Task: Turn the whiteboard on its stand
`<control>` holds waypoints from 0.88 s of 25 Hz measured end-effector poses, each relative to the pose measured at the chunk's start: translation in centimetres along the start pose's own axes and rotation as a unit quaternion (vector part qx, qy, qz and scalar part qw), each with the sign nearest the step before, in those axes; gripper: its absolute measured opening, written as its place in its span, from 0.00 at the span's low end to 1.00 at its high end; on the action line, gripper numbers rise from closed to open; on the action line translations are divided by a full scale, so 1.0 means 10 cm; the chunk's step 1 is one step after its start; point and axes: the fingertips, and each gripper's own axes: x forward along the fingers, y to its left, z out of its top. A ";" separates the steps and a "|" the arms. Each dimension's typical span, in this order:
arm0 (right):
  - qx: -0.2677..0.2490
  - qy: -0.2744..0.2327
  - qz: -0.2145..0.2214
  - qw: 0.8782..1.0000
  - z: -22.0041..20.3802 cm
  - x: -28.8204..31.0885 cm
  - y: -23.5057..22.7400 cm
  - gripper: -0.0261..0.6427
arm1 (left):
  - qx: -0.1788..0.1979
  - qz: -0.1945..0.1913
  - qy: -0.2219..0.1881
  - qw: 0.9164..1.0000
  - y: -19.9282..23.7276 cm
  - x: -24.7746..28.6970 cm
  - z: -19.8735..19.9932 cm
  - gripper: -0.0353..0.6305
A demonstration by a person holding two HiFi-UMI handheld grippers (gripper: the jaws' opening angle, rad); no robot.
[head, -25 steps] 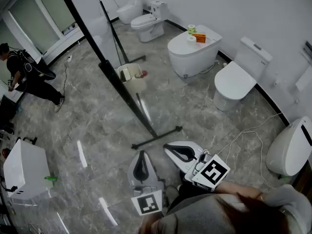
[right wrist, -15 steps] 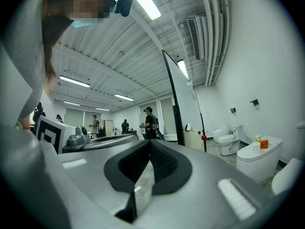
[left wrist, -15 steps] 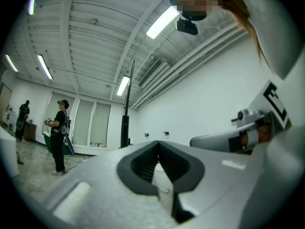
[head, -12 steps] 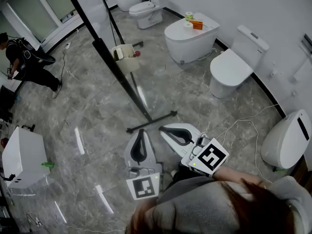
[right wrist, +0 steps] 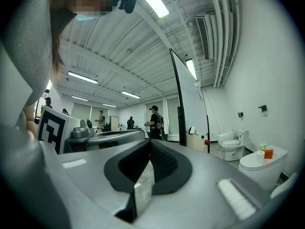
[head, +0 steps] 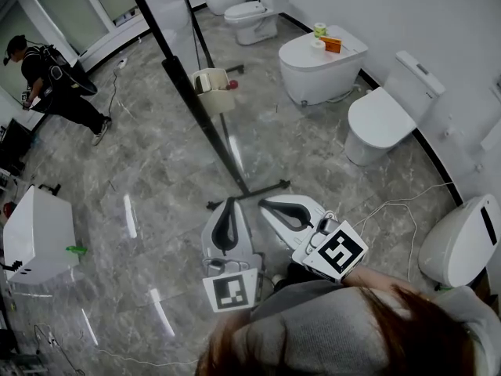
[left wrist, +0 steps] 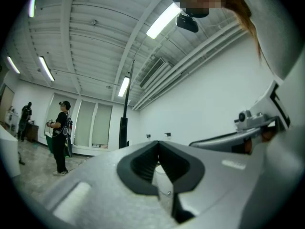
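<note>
The whiteboard [head: 176, 77] stands edge-on ahead of me, a tall panel in a black frame on a black stand with a foot bar [head: 249, 195] on the floor. Its dark edge also shows in the right gripper view as the whiteboard [right wrist: 180, 104], and as a black post [left wrist: 123, 130] in the left gripper view. My left gripper [head: 229, 201] is held low just short of the foot bar, jaws shut and empty [left wrist: 158, 143]. My right gripper [head: 264, 203] is beside it, tips together with nothing between them [right wrist: 150, 142]. Neither touches the board.
Several white toilets [head: 321, 65] line the wall at the right and back. A cream bin [head: 213, 91] sits by the board's far side. A person [head: 59, 81] stands at the far left, near a white box [head: 35, 241]. Cables [head: 391, 208] trail on the floor at right.
Both grippers have moved a little forward, closer to the stand's foot bar. Their jaws stay as they were.
</note>
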 end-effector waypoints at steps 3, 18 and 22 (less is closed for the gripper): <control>-0.009 0.001 0.002 1.000 0.00 0.04 -0.01 0.05 | 0.002 0.003 0.002 1.000 0.02 0.01 0.00 0.05; -0.003 0.000 0.004 1.000 -0.01 0.07 -0.02 0.05 | 0.003 0.011 0.005 1.000 0.07 -0.02 -0.02 0.05; -0.003 0.009 0.001 1.000 -0.03 0.06 -0.02 0.05 | -0.001 0.012 0.007 1.000 0.07 -0.02 -0.02 0.05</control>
